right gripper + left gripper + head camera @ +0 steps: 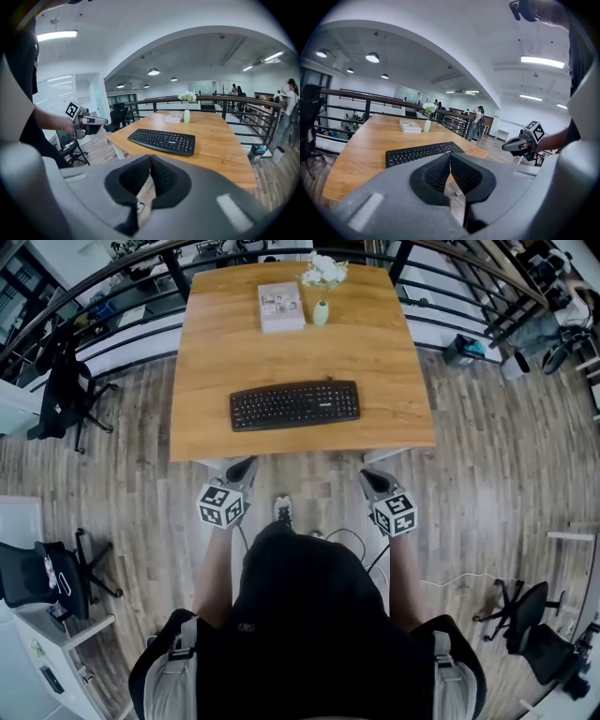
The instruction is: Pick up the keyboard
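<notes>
In the head view, the flat black computer keyboard (295, 405) is lying keys-up on the pale wooden tabletop (375, 352), close to the tabletop's near edge and roughly midway along it. Its long axis is running almost parallel to that edge, with the right end sitting slightly farther in from the edge than the left. You are holding the left claw (244, 467) and the right claw (373, 480) just off the tabletop's near edge, apart from the keyboard, one lined up roughly with each of its ends.

In the left gripper view, the left claw's jaws are pressing together with nothing between them. The keyboard is lying ahead on the tabletop, its long side slanting across the view.

In the right gripper view, the right claw's jaws are likewise meeting, and they are empty. From here the keyboard is showing one short end angled towards you.

The reach seems to be just starting. You will probably do best by spreading both claws before crossing the tabletop's edge. Try taking one short end in each claw and raising both together, so the long body is staying level with the tabletop.
</notes>
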Demonstrator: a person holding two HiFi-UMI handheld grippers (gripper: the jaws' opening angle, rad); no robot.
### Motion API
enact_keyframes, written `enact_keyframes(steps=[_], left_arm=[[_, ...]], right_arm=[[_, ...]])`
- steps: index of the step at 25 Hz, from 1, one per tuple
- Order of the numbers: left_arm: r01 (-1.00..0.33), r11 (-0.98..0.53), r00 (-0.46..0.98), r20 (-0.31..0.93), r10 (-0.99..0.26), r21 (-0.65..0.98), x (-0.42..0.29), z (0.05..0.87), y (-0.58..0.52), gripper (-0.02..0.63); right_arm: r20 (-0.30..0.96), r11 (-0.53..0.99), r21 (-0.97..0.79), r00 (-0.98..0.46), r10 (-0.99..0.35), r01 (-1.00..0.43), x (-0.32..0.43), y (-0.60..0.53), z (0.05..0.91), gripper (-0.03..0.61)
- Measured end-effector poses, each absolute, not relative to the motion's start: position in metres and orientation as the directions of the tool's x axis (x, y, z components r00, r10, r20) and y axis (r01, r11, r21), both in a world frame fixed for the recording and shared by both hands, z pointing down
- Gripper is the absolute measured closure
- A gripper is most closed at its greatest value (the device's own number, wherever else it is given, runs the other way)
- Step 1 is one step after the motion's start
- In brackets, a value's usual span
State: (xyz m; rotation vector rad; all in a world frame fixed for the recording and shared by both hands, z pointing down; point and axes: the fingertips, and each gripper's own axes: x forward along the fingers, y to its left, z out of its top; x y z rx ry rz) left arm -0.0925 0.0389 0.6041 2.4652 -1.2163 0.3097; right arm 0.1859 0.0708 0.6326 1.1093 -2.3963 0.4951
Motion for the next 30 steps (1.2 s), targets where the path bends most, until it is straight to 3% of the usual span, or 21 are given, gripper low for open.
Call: enact_keyframes(steps=[30], left_arm=[[-0.783,-0.579,0.620,0.360,-0.698,0.227,-0.163,0.612,-0.058,0.600]], right_arm=[[0.546,0.606,-0.112,-0.559,-0.624,-0.787,0.115,-0.020,0.644,0.574]])
